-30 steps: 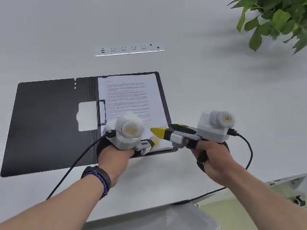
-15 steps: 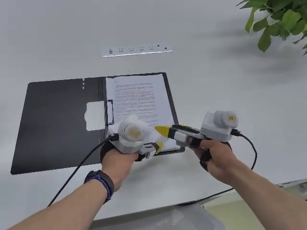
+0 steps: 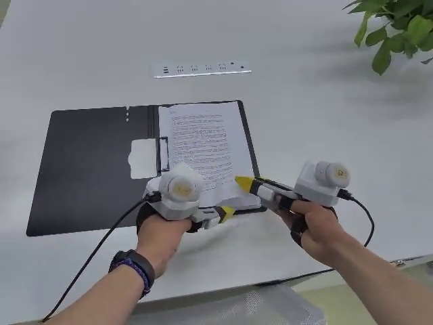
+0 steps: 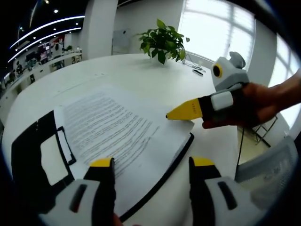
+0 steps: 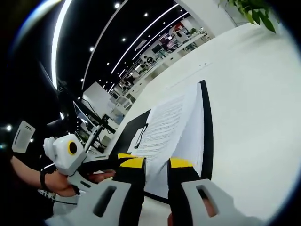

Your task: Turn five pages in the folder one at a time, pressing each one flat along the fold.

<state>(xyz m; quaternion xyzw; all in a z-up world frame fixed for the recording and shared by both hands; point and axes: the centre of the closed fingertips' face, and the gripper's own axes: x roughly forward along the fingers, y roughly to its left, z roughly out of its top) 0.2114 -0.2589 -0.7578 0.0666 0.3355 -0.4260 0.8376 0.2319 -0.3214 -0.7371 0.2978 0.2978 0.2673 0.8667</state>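
Observation:
A black folder [image 3: 81, 169] lies open on the white table, with a stack of printed pages [image 3: 206, 142] on its right half. My right gripper [image 3: 243, 183] is at the pages' near right corner. In the right gripper view its jaws [image 5: 156, 165] stand almost together on the edge of the top page [image 5: 174, 122], which curves up a little there. From the right in the left gripper view comes the right gripper [image 4: 181, 112], its yellow tip on that corner. My left gripper [image 3: 222, 214] [image 4: 150, 165] is open over the folder's near edge, nothing between its fingers.
A power strip [image 3: 201, 69] is set into the table beyond the folder. A potted plant [image 3: 399, 27] stands at the far right. A metal clip [image 3: 162, 154] holds the pages at the fold. Cables trail from both grippers toward the table's near edge.
The head camera has shifted, so the folder sits further right in the picture. The near right page corner now looks slightly raised at the right gripper. Both hands have barely moved.

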